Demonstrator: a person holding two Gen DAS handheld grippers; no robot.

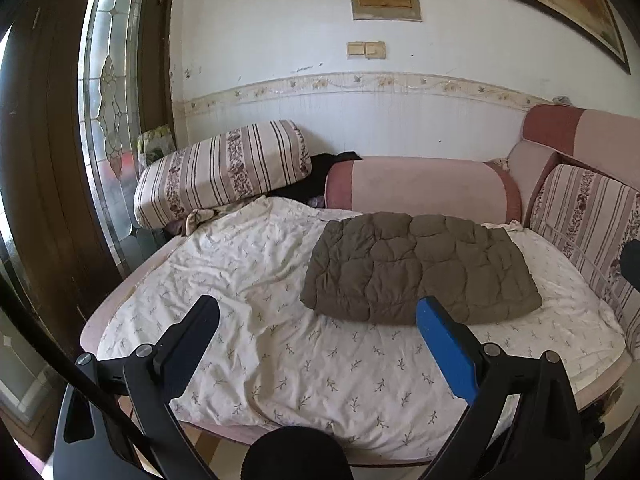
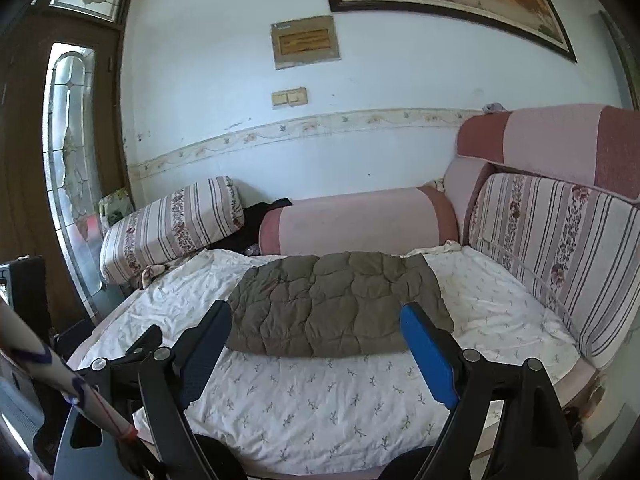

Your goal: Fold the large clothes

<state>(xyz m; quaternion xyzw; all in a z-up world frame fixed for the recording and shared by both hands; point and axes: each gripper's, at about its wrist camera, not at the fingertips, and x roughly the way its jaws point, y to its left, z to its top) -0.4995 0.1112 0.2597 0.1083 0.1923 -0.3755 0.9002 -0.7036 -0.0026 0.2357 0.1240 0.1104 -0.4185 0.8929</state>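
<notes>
Both claws wide, clear of folded jacket, mid-sheet

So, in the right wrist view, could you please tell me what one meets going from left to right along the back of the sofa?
Glass door → striped cushion → black cloth → pink bolster → striped back cushion.

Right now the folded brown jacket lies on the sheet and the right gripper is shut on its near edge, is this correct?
Not quite. The jacket does lie folded on the sheet, but the right gripper is open and holds nothing, as the right wrist view shows.
</notes>
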